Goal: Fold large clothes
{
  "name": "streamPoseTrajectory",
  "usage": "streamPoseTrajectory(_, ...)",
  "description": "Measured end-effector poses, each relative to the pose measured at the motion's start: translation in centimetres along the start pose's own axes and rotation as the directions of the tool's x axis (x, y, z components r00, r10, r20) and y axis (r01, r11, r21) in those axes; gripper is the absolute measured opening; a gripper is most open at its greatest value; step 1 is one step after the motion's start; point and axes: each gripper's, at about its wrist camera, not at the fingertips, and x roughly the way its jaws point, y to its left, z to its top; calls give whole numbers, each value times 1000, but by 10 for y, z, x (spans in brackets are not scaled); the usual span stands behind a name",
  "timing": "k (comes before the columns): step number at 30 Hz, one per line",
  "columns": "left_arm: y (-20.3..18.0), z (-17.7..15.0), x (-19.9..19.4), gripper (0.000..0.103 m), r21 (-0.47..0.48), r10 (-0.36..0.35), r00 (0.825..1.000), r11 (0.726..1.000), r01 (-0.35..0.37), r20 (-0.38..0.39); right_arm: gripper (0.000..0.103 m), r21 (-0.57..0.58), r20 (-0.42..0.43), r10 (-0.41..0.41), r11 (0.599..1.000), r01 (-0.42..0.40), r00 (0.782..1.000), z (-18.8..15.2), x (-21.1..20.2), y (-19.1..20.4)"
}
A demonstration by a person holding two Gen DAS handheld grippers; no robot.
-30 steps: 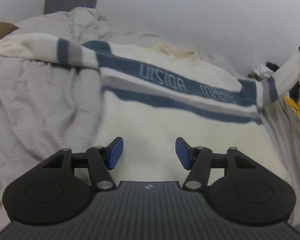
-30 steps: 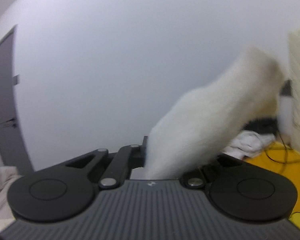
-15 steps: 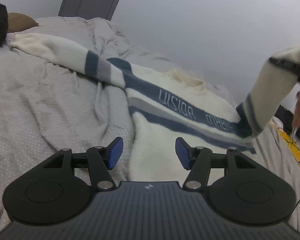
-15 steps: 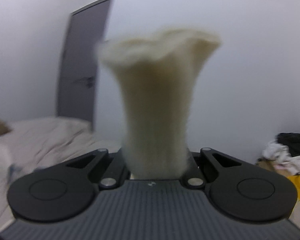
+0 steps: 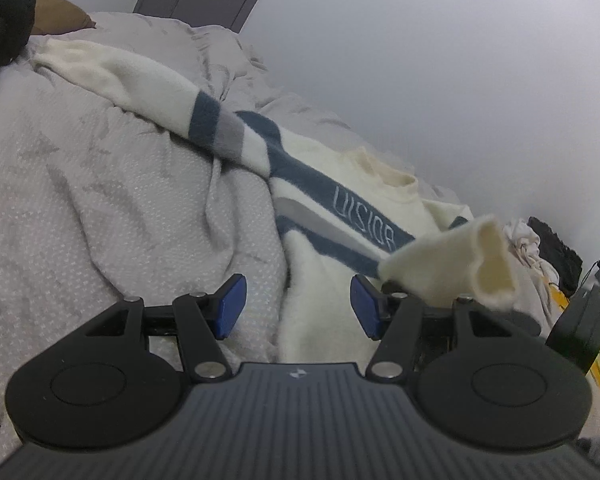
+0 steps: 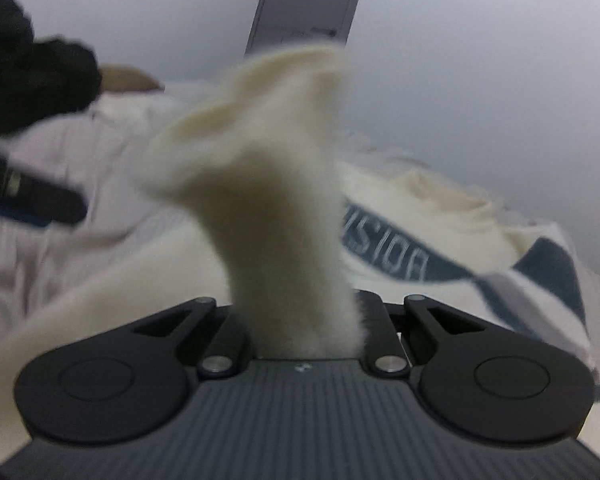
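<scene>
Sleeve fold in progress on a cream sweater [image 5: 328, 320] lying face-up on the grey bedspread [image 5: 100, 208].

The bedspread is filling the left wrist view from 7 to 11 o'clock, with open room there and a dark garment [image 5: 0, 20] at 10 o'clock; the sweater body is running from centre toward 4 o'clock, its far sleeve [image 5: 140, 80] stretching to 10 o'clock. The right gripper [image 6: 304, 320] is pinching the near sleeve cuff [image 6: 260, 184], which is standing up past its fingers; the left gripper [image 5: 298, 306] is hovering spread and empty over the hem's left edge. Likely risks: the fuzzy cuff is offering little purchase and may be slipping free, or the carried sleeve may be dragging the chest out of square; the bed's edge at 4 o'clock is lying close.
</scene>
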Motion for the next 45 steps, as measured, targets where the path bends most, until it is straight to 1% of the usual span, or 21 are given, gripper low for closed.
streamPoseTrajectory(2,3,2,-1,63,-21,-21,1000,1000,21,9,19,7,-30,17,1000,-16,999,-1,0,-3)
streamPoseTrajectory(3,4,3,-2,63,-25,-27,1000,999,28,16,27,26,-43,34,999,-33,998,-2,-3,-7)
streamPoseTrajectory(4,4,5,-2,63,-23,-29,999,999,29,23,41,47,-51,61,997,-59,997,-1,-6,-8)
streamPoseTrajectory(5,4,5,-4,63,-18,-29,999,999,30,32,48,63,-55,85,995,-82,995,2,-9,-6)
streamPoseTrajectory(6,4,5,-6,63,-16,-30,999,999,31,39,62,69,-55,102,993,-98,993,4,-14,0)
streamPoseTrajectory(7,4,6,-7,63,-17,-34,998,999,35,45,68,68,-43,116,991,-113,992,5,-22,0)
streamPoseTrajectory(9,3,6,-9,63,-18,-46,998,999,47,52,68,68,-23,140,988,-138,990,5,-41,1)
streamPoseTrajectory(10,2,7,-11,63,-17,-53,997,998,54,57,68,78,-24,155,985,-153,988,2,-52,15)
streamPoseTrajectory(12,-2,6,-16,63,-5,-68,995,998,69,67,68,115,-38,190,976,-185,981,1,-67,14)
streamPoseTrajectory(14,-6,4,-20,63,15,-83,994,997,82,76,68,132,-45,188,975,-181,981,2,-81,13)
streamPoseTrajectory(18,-16,0,-29,62,45,-127,989,991,124,76,68,239,-19,209,951,-198,978,2,-104,2)
streamPoseTrajectory(20,-22,-3,-31,52,59,-162,985,985,159,54,68,264,-2,194,946,-187,981,1,-105,0)
streamPoseTrajectory(21,-26,-4,-29,51,70,-172,984,983,169,44,68,275,5,179,946,-174,984,0,-105,-1)
streamPoseTrajectory(25,-39,-13,-21,39,110,-179,984,978,178,3,68,365,0,132,923,-123,991,-6,-90,-7)
streamPoseTrajectory(27,-45,-19,-15,36,141,-171,985,975,172,-15,68,416,-21,125,903,-106,992,-8,-77,-11)
streamPoseTrajectory(29,-49,-25,-6,32,170,-153,987,973,158,-41,68,434,-36,111,897,-84,993,-10,-68,-12)
streamPoseTrajectory(31,-54,-33,5,30,200,-120,990,971,132,-73,60,434,-53,99,899,-66,994,-11,-58,-11)
streamPoseTrajectory(34,-58,-44,23,29,240,-44,991,968,74,-130,53,436,-77,90,899,-48,993,-16,-45,-12)
streamPoseTrajectory(37,-55,-53,38,28,258,25,983,966,23,-180,49,467,-96,84,884,-30,992,-21,-35,-18)
streamPoseTrajectory(39,-54,-56,43,28,261,37,983,965,12,-182,47,486,-114,90,873,-23,989,-26,-27,-21)
streamPoseTrajectory(45,-54,-57,38,28,249,50,985,968,-7,-166,47,498,-147,115,867,-27,982,-39,-10,-23)
